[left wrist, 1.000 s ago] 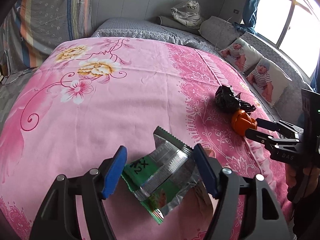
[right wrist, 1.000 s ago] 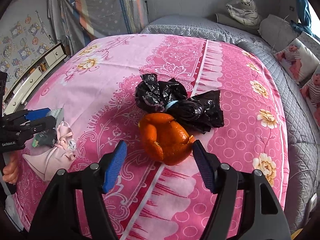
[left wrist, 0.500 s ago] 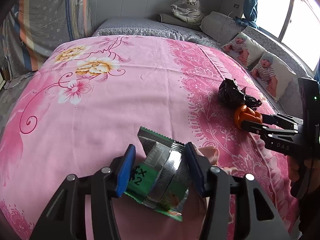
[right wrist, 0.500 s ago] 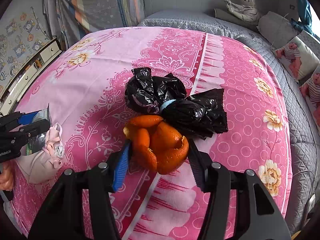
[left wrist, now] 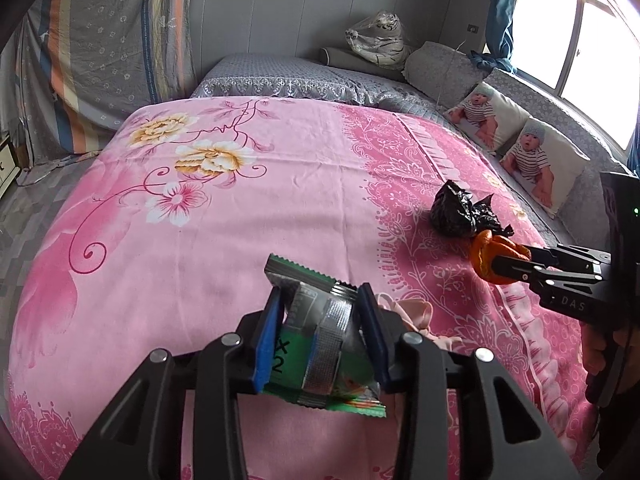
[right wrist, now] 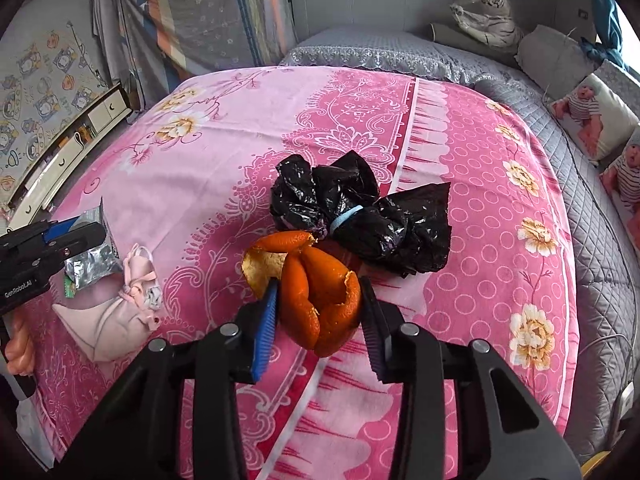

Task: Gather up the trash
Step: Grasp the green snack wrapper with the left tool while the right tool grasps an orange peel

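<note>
A crumpled green and silver snack wrapper sits squeezed between the blue pads of my left gripper, whose jaws are still closing on it, just above the pink bedspread. In the right wrist view the same wrapper shows at the left edge. An orange peel is pinched between the pads of my right gripper, whose jaws are also still closing. From the left wrist view the peel shows in that gripper's tips. A tied black plastic bag lies just behind the peel.
A small pink cloth pouch lies on the bed beside the wrapper. Baby-print pillows and a wrapped tiger toy line the grey far side. A drawer unit stands left of the bed.
Both grippers' jaws have narrowed onto their items. The wrapper is crumpled and lifted slightly off the bedspread. The peel is squeezed into a taller shape.
</note>
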`<control>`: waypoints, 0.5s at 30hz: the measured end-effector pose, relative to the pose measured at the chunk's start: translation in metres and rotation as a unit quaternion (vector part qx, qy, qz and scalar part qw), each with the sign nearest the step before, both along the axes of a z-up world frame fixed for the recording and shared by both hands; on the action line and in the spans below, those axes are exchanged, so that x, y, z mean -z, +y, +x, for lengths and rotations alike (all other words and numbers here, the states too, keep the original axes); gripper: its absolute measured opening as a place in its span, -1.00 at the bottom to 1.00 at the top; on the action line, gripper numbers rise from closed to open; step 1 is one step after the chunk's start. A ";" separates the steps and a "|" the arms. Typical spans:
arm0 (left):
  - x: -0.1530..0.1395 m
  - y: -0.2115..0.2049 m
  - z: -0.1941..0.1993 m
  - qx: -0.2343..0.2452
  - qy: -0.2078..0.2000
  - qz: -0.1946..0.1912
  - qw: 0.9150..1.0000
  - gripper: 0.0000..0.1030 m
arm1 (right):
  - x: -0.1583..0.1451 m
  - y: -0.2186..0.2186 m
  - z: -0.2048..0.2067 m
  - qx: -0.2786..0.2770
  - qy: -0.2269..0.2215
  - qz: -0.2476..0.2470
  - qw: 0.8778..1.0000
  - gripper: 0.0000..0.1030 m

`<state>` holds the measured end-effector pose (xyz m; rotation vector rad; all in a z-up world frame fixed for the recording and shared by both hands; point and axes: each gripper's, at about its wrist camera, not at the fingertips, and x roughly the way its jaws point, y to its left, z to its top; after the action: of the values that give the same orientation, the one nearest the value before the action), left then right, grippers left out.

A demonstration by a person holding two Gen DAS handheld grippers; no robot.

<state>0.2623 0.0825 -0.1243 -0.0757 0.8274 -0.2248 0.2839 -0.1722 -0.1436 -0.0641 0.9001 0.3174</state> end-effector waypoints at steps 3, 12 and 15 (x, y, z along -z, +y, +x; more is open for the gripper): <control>-0.010 0.002 -0.010 -0.003 -0.014 -0.002 1.000 -0.31 | -0.009 0.002 -0.014 -0.010 -0.008 0.004 1.000 -0.30; -0.038 -0.004 -0.041 -0.010 -0.040 -0.018 0.999 -0.31 | -0.021 -0.004 -0.048 -0.017 -0.015 0.014 1.000 -0.30; -0.044 -0.011 -0.050 -0.007 -0.041 -0.022 0.999 -0.31 | -0.020 -0.012 -0.056 -0.013 -0.014 0.017 1.000 -0.30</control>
<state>0.2119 0.0719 -0.0808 -0.1128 0.7405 -0.2314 0.2279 -0.1839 -0.1238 -0.0479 0.8668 0.3549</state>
